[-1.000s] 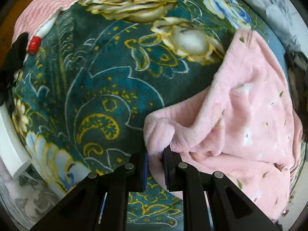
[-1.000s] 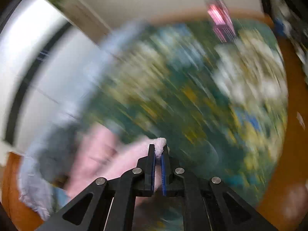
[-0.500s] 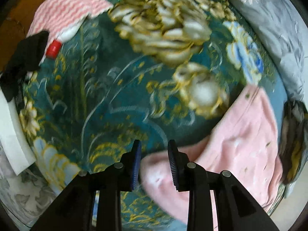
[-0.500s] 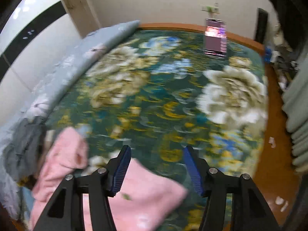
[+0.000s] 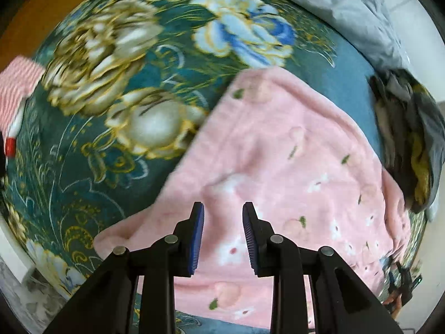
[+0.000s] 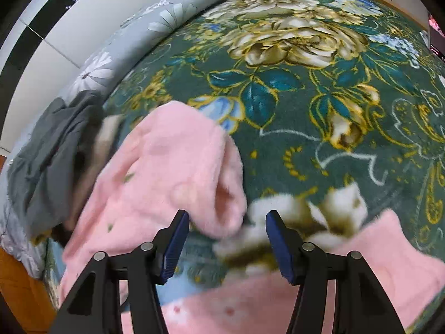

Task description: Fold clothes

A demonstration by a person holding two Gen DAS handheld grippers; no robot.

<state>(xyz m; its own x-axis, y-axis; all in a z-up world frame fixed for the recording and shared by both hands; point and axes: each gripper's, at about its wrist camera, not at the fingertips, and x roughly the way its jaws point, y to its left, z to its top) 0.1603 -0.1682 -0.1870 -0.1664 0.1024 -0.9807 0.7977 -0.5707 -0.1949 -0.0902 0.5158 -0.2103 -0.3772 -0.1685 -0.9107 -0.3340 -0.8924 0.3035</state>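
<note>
A fluffy pink garment [image 5: 292,167] with small flower and peach prints lies spread on the green floral bedspread [image 5: 111,111]. My left gripper [image 5: 222,220] is open and empty, hovering just above the garment's near part. In the right wrist view the same pink garment [image 6: 167,167] lies at the left with a sleeve opening facing me, and another pink part [image 6: 389,250] sits at the lower right. My right gripper [image 6: 226,228] is wide open and empty above the bedspread [image 6: 306,97] between these pink parts.
A dark grey heap of clothes [image 5: 411,139] lies beside the pink garment, also in the right wrist view [image 6: 50,161]. A grey flowered quilt [image 6: 139,27] runs along the bed's far edge. A red-and-white striped cloth [image 5: 14,83] lies at the left.
Both grippers held corners of the pink garment a second ago. Both have opened and let go, and the garment now lies flat on the bed. Both cameras have swung towards it.
</note>
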